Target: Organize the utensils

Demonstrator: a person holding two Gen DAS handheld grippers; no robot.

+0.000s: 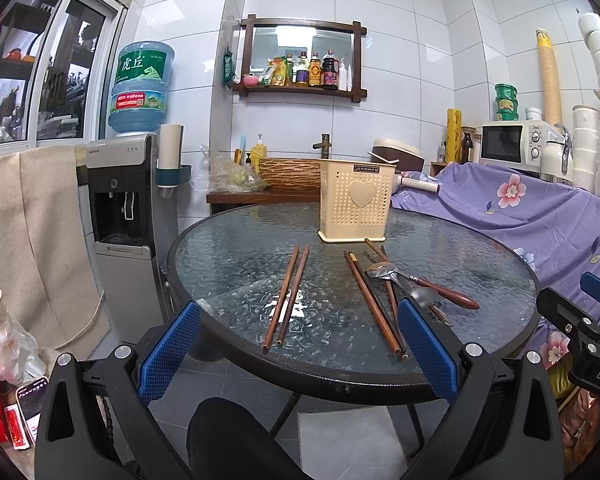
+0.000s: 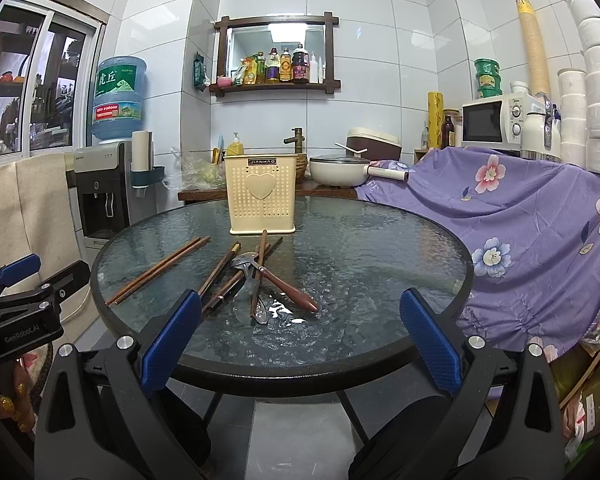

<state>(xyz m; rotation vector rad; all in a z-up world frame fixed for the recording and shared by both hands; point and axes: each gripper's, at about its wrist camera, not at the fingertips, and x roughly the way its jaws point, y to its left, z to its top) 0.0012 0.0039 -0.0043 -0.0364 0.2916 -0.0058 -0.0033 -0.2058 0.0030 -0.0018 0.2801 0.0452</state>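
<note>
A cream perforated utensil holder (image 1: 356,204) with a heart stands upright at the far side of the round glass table (image 1: 228,248); it also shows in the right wrist view (image 2: 261,196). A pair of brown chopsticks (image 1: 286,296) lies alone on the left. More chopsticks (image 1: 374,304), metal spoons (image 1: 384,271) and a wooden-handled utensil (image 1: 446,292) lie in a heap on the right; the heap (image 2: 256,276) is in front of the holder. My left gripper (image 1: 300,344) is open and empty at the near edge. My right gripper (image 2: 300,340) is open and empty too.
A water dispenser (image 1: 122,200) stands left of the table. A purple flowered cloth (image 2: 520,232) covers furniture on the right, with a microwave (image 2: 496,124) and stacked white cups behind. A counter with a white pot (image 2: 340,170) is behind the table.
</note>
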